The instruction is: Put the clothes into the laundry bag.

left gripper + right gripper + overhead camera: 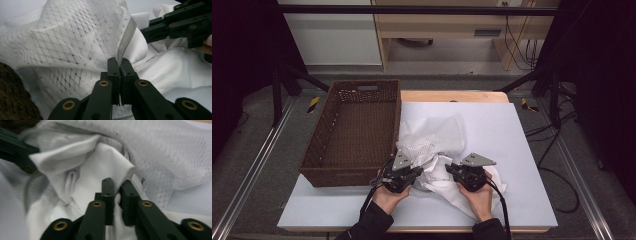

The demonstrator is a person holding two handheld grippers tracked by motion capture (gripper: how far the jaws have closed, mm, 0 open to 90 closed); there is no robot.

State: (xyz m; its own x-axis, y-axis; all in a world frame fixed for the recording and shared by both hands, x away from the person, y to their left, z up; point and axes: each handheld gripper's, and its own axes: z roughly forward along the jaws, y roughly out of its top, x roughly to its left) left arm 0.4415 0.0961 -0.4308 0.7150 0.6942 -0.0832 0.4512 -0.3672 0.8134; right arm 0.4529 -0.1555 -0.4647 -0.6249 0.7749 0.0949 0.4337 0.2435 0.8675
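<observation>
A white mesh bag (432, 132) lies crumpled on the table with a white garment (439, 177) bunched at its near side. In the left gripper view the bag's mesh (70, 42) rises ahead, and its grey zipper (126, 40) runs down into my left gripper (119, 62), which is shut on that zipper edge. In the high view my left gripper (416, 172) is at the bundle's left and my right gripper (448, 169) at its right, tips facing each other. My right gripper (117, 184) pinches a fold of the white garment (100, 165) between its pads.
A dark brown wicker basket (347, 176) stands with nothing in it just left of the cloth, close to my left hand. The white table sheet (517, 150) has bare room to the right and along the front. Dark frame posts and cables stand beyond the table.
</observation>
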